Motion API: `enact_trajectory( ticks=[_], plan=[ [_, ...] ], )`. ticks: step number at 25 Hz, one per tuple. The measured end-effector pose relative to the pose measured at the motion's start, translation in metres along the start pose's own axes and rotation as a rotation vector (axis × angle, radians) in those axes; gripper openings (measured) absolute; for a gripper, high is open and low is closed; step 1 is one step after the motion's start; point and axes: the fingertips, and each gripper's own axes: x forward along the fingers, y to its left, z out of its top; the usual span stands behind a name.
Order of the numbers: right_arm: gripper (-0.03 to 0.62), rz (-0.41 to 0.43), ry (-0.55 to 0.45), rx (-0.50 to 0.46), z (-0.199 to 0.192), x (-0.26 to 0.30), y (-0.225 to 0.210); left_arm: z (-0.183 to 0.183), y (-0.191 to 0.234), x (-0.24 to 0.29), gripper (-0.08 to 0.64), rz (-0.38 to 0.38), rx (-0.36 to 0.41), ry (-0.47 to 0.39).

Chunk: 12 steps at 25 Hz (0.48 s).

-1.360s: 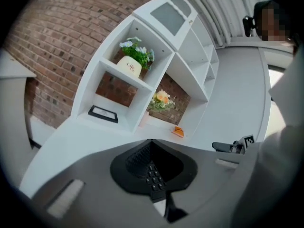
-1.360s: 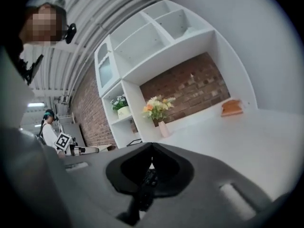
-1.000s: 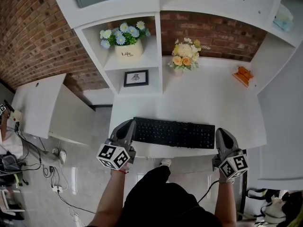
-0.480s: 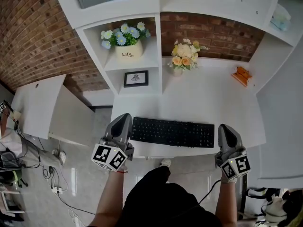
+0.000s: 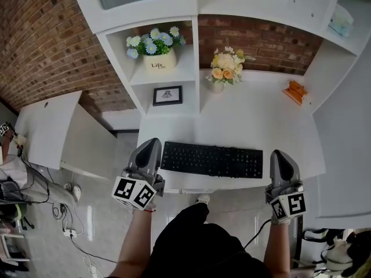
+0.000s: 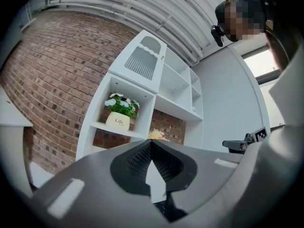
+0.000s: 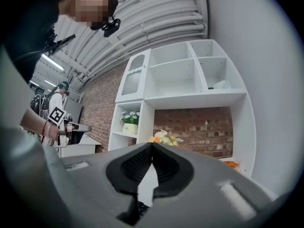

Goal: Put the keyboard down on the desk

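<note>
Looking steeply down, the head view has the person (image 5: 194,245) in dark clothes at six o'clock, both forearms reaching up the picture. The left gripper (image 5: 152,145) is at seven o'clock and the right gripper (image 5: 280,156) at five o'clock, both pointing away from the body. Each gripper view shows its two jaws pressed together at the tips with nothing pinched between them. Only a sliver of white desk and dark keys shows through the gap lower down. Between the two grippers the black keyboard (image 5: 211,160) lies flat, long side across, on the front part of the white desk (image 5: 255,120), roughly at the picture's centre. The left gripper's tip is just beside the keyboard's left end, at its nine o'clock. The right gripper's tip is just off the right end, at three o'clock. Whether either tip touches the keyboard cannot be told from above. Farther back, at twelve o'clock from the keyboard, a bouquet (image 5: 226,67) of yellow and cream flowers stands near the brick wall (image 5: 261,39). A small orange object (image 5: 297,91) lies at two o'clock. At eleven o'clock the white shelf unit (image 5: 194,57) holds a framed picture (image 5: 167,95) in its lower compartment. The compartment above holds a cream flower pot (image 5: 158,61) with blue and white blooms. Out at nine o'clock, well apart from the desk, stands a white side table (image 5: 49,129).
</note>
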Motion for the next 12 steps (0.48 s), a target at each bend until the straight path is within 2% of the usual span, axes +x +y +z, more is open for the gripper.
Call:
enact_trajectory(
  ticks=[12],
  plan=[
    [-0.002,-0.023,0.006,0.003,0.006,-0.025,0.006,-0.006,-0.002,-0.028,0.000,0.023,-0.053,0.009]
  ],
)
